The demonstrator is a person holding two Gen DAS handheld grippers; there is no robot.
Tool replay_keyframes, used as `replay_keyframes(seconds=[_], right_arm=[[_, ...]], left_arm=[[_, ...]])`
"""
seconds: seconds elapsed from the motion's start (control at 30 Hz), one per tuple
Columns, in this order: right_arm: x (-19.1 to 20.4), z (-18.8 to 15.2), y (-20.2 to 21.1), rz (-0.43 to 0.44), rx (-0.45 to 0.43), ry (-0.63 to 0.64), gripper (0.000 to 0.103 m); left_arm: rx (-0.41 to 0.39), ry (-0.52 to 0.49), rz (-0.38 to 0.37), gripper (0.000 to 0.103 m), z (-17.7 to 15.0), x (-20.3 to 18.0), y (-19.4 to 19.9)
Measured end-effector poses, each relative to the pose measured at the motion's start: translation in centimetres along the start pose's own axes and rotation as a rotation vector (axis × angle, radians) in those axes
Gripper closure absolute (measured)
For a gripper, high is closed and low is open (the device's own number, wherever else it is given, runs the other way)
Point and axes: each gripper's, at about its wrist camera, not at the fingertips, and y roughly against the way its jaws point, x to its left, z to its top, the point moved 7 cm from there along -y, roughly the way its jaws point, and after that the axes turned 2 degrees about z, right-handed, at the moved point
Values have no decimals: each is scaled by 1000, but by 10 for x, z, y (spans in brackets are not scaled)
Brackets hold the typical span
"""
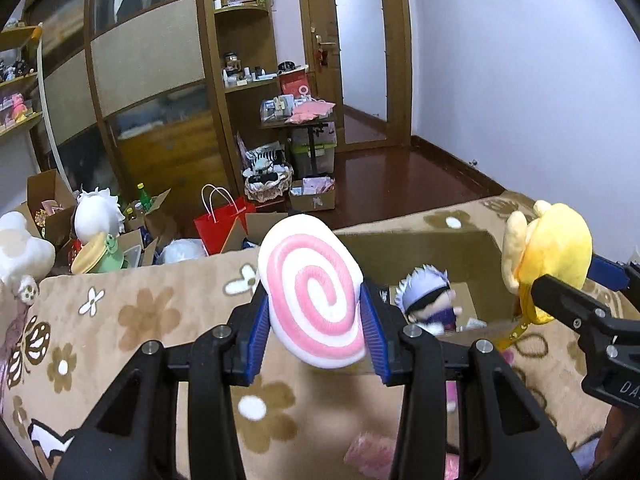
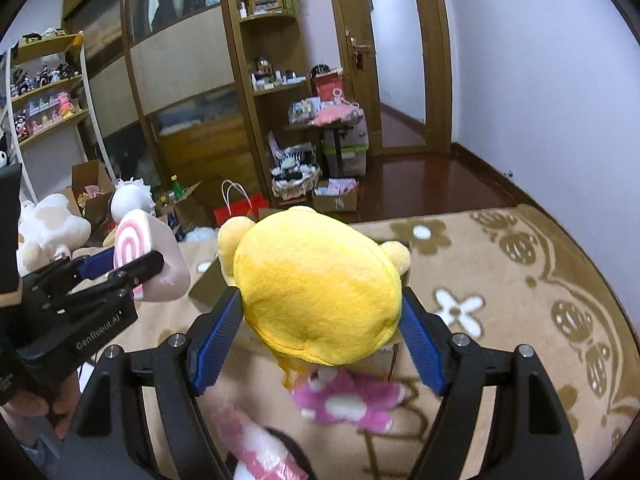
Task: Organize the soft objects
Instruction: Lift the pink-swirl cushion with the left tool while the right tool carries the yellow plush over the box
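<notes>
A pink-and-white swirl roll plush [image 1: 308, 272] is held up over the bed, my left gripper [image 1: 314, 298] shut on it with the blue pads pressing its sides. At the right, my right gripper [image 1: 560, 276] is shut on a yellow plush [image 1: 556, 240]. In the right wrist view the yellow plush [image 2: 316, 292] fills the middle between the pads of the right gripper [image 2: 320, 316]; the left gripper [image 2: 128, 258] with the swirl plush [image 2: 132, 240] is at the left. Behind both lies an open cardboard box [image 1: 460, 248] with a silver-haired doll [image 1: 430, 300] inside.
The beige flowered blanket [image 1: 140, 320] covers the bed. A pink plush [image 2: 352, 396] and a pink-white soft toy [image 2: 256, 444] lie on it below the right gripper. Beyond the bed edge stand a red bag [image 1: 224, 224], boxes and white plush toys [image 1: 100, 216].
</notes>
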Motion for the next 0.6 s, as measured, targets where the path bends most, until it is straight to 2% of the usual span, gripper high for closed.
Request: replay_keyframes(seconds=[0.3, 0.6], right_arm=[[-4, 27, -15, -21, -39, 64, 22], [-15, 15, -47, -32, 19, 90, 22]], left_arm=[[-29, -22, 23, 62, 16, -5, -23], [9, -62, -1, 61, 5, -19, -45]])
